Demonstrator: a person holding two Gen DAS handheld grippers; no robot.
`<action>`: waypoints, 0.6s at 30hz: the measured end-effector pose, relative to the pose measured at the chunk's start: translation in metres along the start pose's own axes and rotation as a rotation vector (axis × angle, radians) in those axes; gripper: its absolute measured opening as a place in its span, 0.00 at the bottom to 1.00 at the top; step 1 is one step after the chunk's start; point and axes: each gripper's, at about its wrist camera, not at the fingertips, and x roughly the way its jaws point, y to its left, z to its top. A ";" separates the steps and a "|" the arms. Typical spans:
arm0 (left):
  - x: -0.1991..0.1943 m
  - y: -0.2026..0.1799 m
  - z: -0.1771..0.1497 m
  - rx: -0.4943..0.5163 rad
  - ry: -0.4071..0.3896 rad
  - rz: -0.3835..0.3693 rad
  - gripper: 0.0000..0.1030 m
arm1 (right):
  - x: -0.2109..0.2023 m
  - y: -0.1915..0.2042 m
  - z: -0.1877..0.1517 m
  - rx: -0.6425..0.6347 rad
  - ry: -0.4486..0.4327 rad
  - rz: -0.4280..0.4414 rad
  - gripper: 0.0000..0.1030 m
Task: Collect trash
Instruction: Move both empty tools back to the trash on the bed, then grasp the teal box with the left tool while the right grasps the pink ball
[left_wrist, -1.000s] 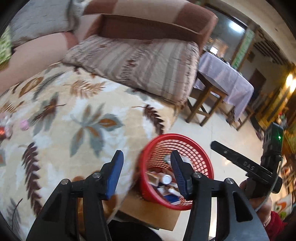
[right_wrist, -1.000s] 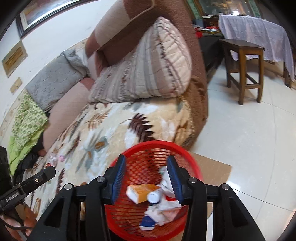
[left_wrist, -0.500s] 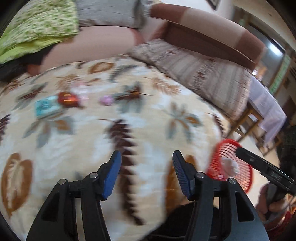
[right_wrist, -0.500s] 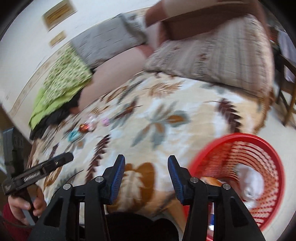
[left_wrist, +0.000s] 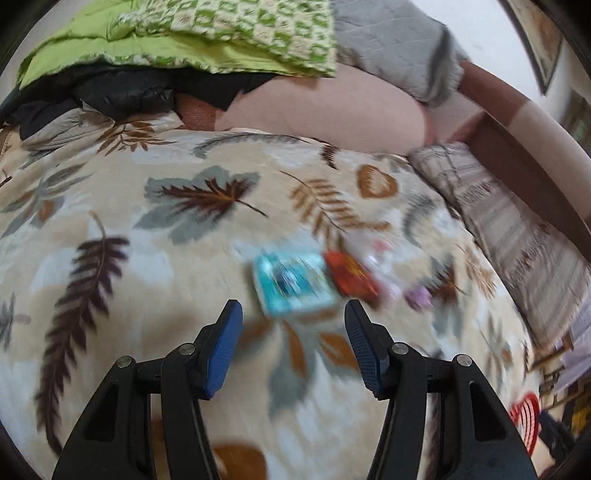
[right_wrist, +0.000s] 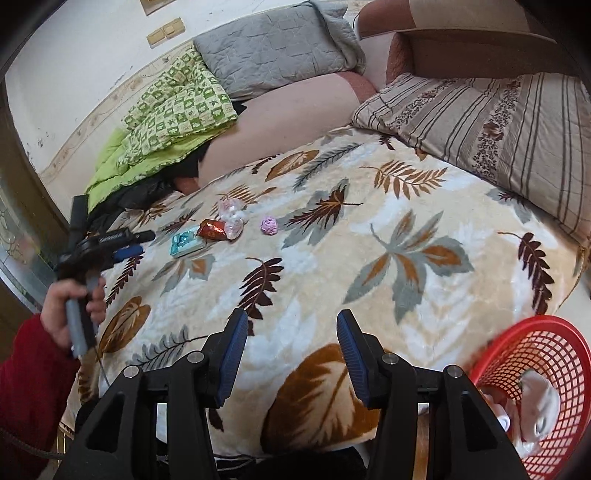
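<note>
Left wrist view, blurred, looks down on a leaf-patterned blanket (left_wrist: 155, 280) where the trash lies in a short row: a teal packet (left_wrist: 293, 284) just ahead of the left hand-held gripper (left_wrist: 293, 321), roughly centred between its blue fingertips, with a red wrapper (left_wrist: 351, 278) touching its right side, a clear crumpled wrapper (left_wrist: 376, 254) beyond that and a small purple wad (left_wrist: 417, 295) furthest right. The left hand-held gripper is released, jaws wide apart, holding nothing and touching none of the trash. From the right wrist view the same cluster sits near the far left part of the blanket: teal packet (right_wrist: 184, 242), red wrapper (right_wrist: 212, 229), clear wrappers (right_wrist: 232, 218) and purple wad (right_wrist: 269, 225), well apart from the right hand-held gripper (right_wrist: 291, 325), which hovers over the near edge of the blanket, likewise spread open and empty. A hand (right_wrist: 72, 304) in a red sleeve (right_wrist: 26, 387) grips the left tool's handle at the left. A red mesh basket (right_wrist: 546, 347) stands at lower right beside the blanket's edge, white crumpled trash (right_wrist: 535, 402) inside it. Striped, grey and green-checked pillows lie along the back.
</note>
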 end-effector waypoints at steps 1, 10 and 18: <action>0.011 0.005 0.009 -0.014 0.004 -0.008 0.55 | 0.004 -0.001 0.002 0.004 0.005 -0.001 0.53; 0.107 0.037 0.054 -0.138 0.115 -0.152 0.55 | 0.035 -0.008 0.017 0.012 0.059 -0.021 0.53; 0.081 0.000 0.004 0.122 0.234 -0.344 0.55 | 0.058 -0.006 0.025 0.023 0.075 0.006 0.53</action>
